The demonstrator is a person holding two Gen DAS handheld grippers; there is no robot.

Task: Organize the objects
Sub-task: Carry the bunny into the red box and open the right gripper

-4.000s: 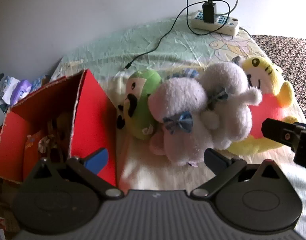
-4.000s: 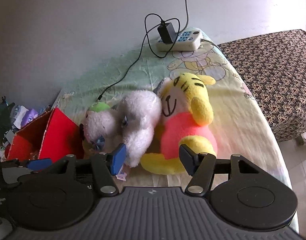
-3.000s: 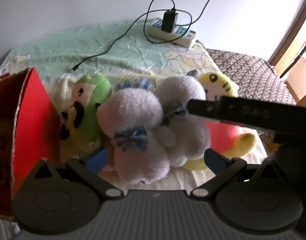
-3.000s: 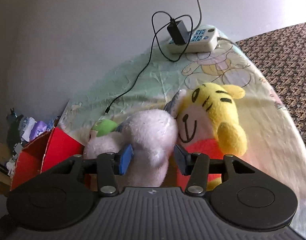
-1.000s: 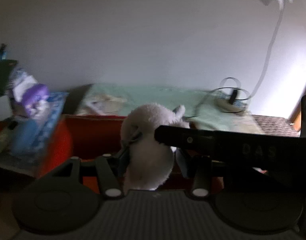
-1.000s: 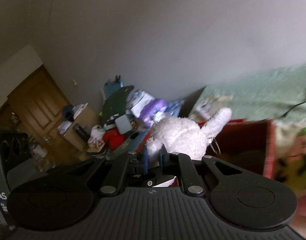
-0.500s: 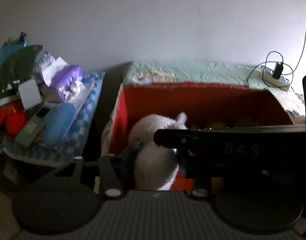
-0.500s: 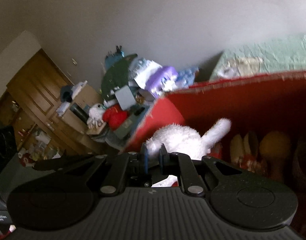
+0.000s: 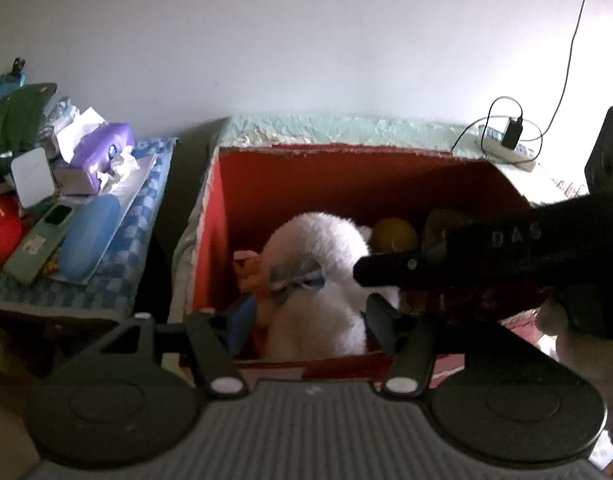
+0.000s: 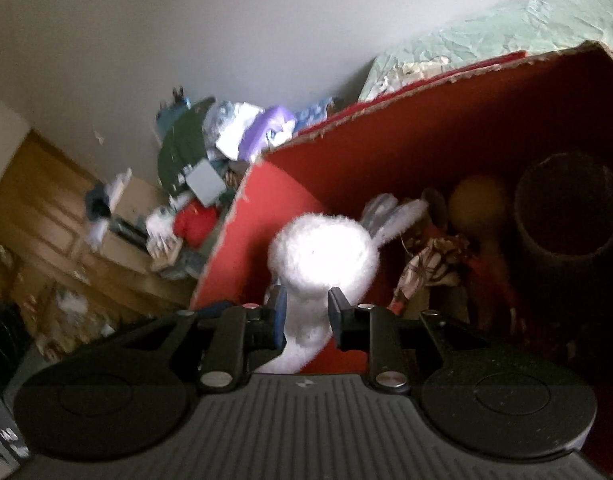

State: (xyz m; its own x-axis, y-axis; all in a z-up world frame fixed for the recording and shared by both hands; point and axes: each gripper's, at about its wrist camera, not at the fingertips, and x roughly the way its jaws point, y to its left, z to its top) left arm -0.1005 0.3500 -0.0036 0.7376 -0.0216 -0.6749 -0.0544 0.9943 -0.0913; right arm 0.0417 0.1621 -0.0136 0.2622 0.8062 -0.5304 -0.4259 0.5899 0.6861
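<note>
A white plush toy (image 9: 318,280) with a blue bow lies inside the red cardboard box (image 9: 290,184), against its left wall. My left gripper (image 9: 310,320) hangs over the box's near edge. Its jaws are opening, and the plush sits between them with a small gap on each side. My right gripper (image 10: 306,312) is opening too, with a white limb of the plush (image 10: 322,256) between its fingers. In the left wrist view the right gripper (image 9: 446,264) reaches in from the right as a black bar across the box.
Deeper in the box (image 10: 426,140) lie a yellow toy (image 9: 394,232) and a dark cylinder (image 10: 566,216). A cluttered side table (image 9: 106,240) stands left of the box. Behind it is the green bed sheet (image 9: 346,128) with a power strip (image 9: 506,148). A hand (image 9: 578,340) shows at the right.
Both grippers carried the white plush from the bed and lowered it into the red box. Over the last half second both pairs of jaws have spread apart around it.
</note>
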